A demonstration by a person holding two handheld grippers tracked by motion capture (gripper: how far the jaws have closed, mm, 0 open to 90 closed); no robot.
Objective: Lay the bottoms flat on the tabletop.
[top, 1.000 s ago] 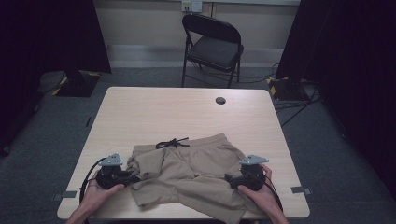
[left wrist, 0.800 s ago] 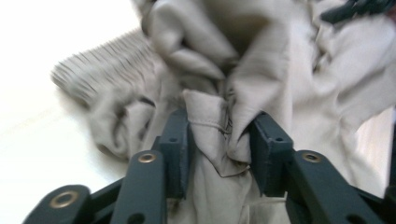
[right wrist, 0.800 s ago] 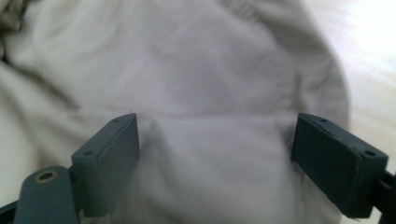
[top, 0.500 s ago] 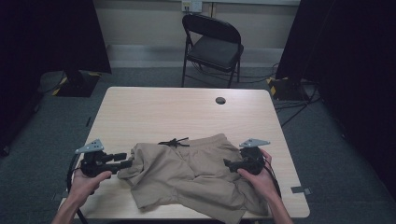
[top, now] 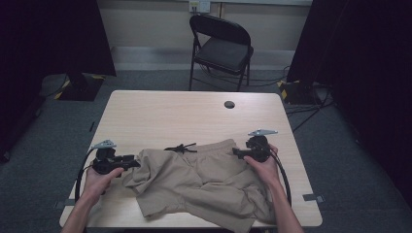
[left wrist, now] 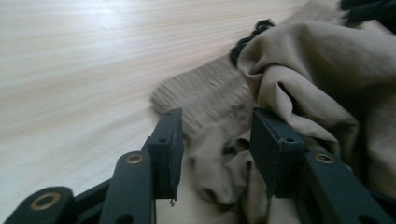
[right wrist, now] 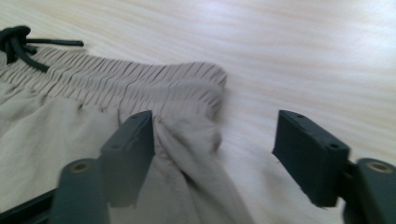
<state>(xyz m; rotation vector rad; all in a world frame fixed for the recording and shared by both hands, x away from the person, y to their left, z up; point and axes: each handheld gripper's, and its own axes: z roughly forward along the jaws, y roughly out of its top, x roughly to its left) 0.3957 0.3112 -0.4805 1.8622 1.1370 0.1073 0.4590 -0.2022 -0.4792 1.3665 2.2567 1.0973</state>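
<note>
Tan shorts point(top: 204, 179) with a black drawstring point(top: 180, 147) lie on a pale wood-grain table point(top: 170, 114). Behind the table stands a black folding chair point(top: 221, 48) on grey carpet point(top: 340, 145).

- The shorts point(top: 204, 182) are matt tan cloth, creased, with a ribbed elastic waistband point(right wrist: 126, 84) and a dark braided cord point(right wrist: 18, 44).
- The table point(top: 165, 116) is pale wood-grain laminate, smooth with a soft sheen.
- The chair point(top: 221, 46) looks like dark painted metal.
- The floor point(top: 340, 145) is rough grey carpet.

Black two-jaw tool point(top: 130, 162), brass rivets, grey plates, black cables
</note>
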